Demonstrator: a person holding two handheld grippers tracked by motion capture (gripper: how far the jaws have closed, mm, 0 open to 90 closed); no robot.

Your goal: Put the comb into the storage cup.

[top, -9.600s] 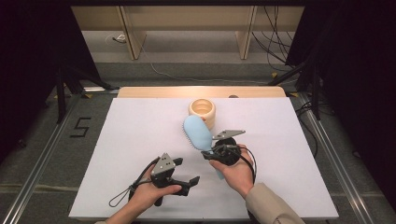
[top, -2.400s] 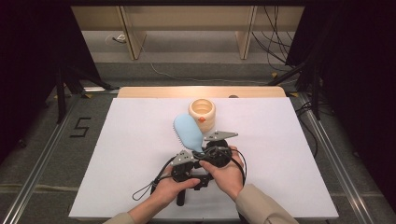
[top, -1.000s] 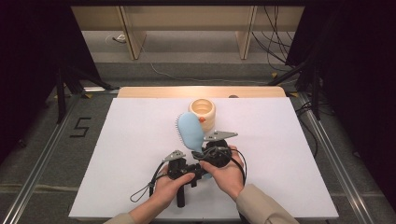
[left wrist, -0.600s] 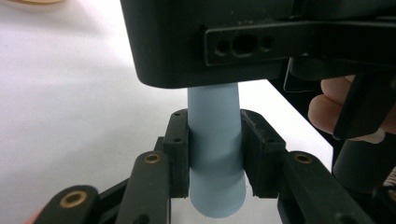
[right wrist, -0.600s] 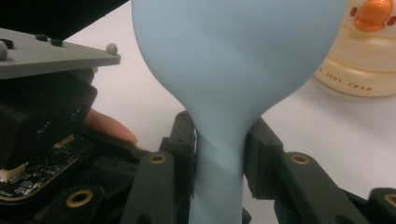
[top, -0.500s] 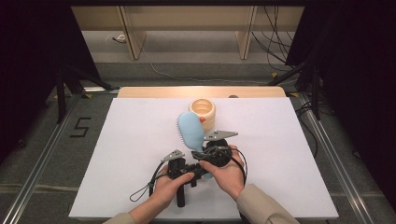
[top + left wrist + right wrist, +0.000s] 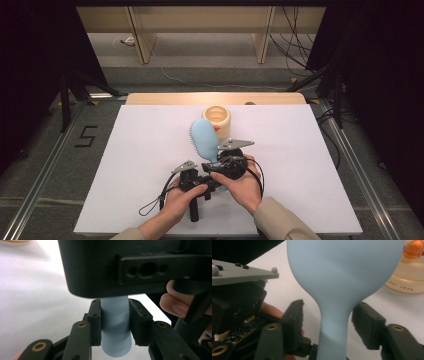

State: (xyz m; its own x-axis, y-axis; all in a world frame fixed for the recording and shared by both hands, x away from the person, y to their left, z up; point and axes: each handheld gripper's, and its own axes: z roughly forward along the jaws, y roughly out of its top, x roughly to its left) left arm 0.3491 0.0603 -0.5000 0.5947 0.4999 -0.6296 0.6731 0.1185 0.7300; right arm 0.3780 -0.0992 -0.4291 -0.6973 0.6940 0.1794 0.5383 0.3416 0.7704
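Now | left gripper jaws clamp hairbrush handle | right gripper jaws opening, clear

A cream pot stands on the white sheet near the table's far edge; the right gripper view shows an orange piece at its top. Beyond, a wooden shelf and cables cross the grey floor, marked with a "5".
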